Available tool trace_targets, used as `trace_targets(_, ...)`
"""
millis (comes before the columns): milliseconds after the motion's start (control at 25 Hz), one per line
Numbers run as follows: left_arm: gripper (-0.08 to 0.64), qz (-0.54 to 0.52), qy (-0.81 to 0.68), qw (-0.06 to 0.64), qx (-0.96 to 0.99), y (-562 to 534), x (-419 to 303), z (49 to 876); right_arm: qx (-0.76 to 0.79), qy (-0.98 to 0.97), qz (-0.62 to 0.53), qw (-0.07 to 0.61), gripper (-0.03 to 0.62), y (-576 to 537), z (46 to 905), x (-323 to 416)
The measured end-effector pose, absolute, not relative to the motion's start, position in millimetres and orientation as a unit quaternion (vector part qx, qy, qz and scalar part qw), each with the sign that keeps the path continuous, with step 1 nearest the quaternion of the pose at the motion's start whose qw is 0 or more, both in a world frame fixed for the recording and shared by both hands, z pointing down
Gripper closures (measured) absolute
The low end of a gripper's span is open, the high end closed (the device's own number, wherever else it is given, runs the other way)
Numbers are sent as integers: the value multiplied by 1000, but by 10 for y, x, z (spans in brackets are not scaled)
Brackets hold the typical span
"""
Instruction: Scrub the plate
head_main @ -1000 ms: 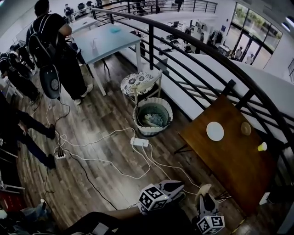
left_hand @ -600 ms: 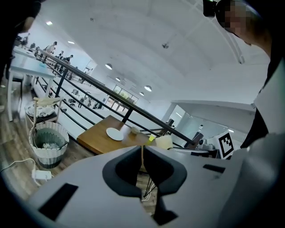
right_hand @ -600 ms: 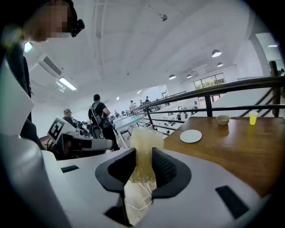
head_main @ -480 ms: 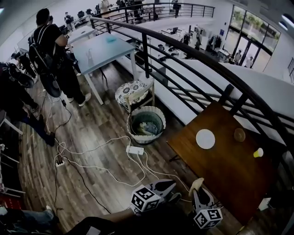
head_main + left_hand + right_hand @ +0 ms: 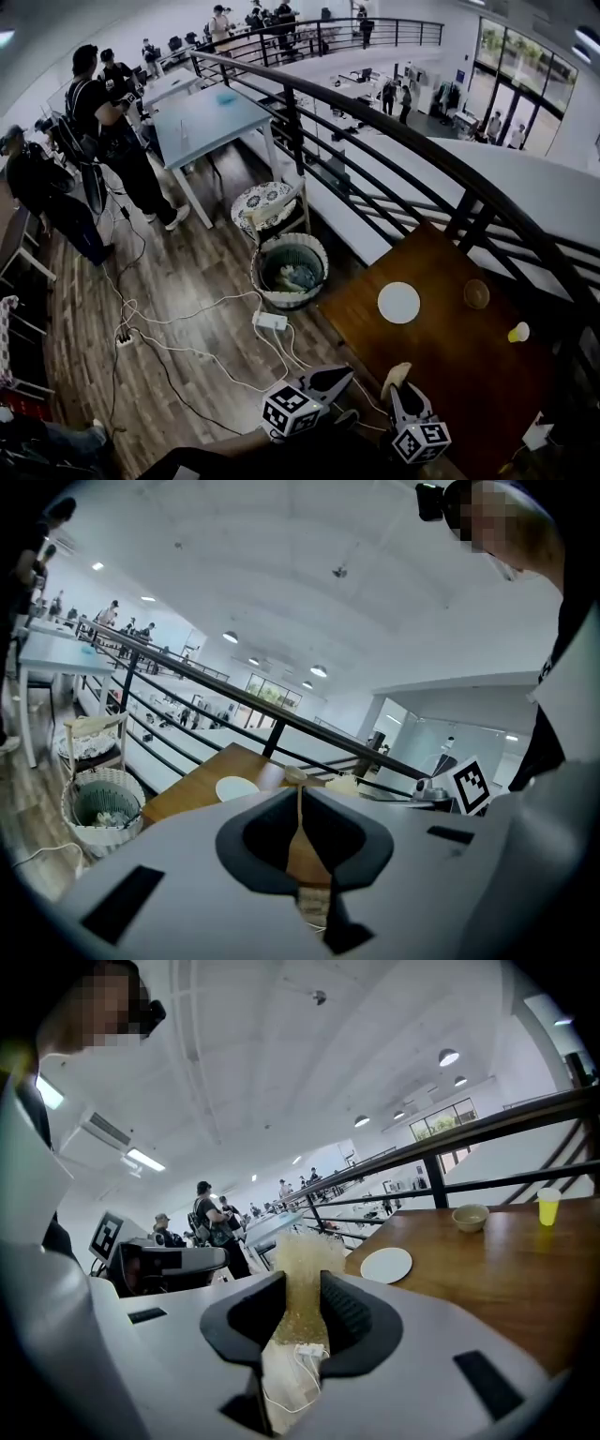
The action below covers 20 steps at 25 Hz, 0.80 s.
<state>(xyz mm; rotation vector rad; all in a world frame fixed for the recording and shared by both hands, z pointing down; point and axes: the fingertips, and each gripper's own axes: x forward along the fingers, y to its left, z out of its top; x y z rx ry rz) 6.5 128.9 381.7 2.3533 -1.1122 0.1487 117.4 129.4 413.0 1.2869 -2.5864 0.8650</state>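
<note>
Plate (image 5: pixel 399 303) sits unscrubbed on the table (image 5: pixel 459 375). Short of the table, the right gripper (image 5: pixel 403 394) clamps a scrubber (image 5: pixel 300 1269) and the left gripper (image 5: pixel 345 377) is closed, empty.

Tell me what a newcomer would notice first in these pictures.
A white plate lies on the brown table beside the black railing, at the right of the head view. Nearer the person, the right gripper is shut on a pale yellow scrubber, and the left gripper is shut and empty.
</note>
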Motion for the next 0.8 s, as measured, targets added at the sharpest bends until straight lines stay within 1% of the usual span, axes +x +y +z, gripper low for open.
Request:
trace_targets(120, 534, 55, -424, 257, 867, 1235, 158, 3797, 418, -861, 285, 52, 466, 1195, 4112, 1269)
trace_targets(280, 534, 58, -425, 260, 865, 1113, 75, 3667, 410, -864, 289, 47, 466, 1018, 3965, 1134)
trace_targets(480, 534, 66, -423, 274, 861, 1000, 130, 3742, 411, -859, 302, 48, 466, 926, 4042, 1217)
trace_targets(640, 534, 70, -399, 282, 870, 690, -37, 3748, 427, -849, 306, 58, 466, 659, 4027, 1022)
trace_targets(800, 534, 75, -360, 276, 888, 189, -7, 3881, 473, -826, 303, 49, 466, 244, 4143, 1097)
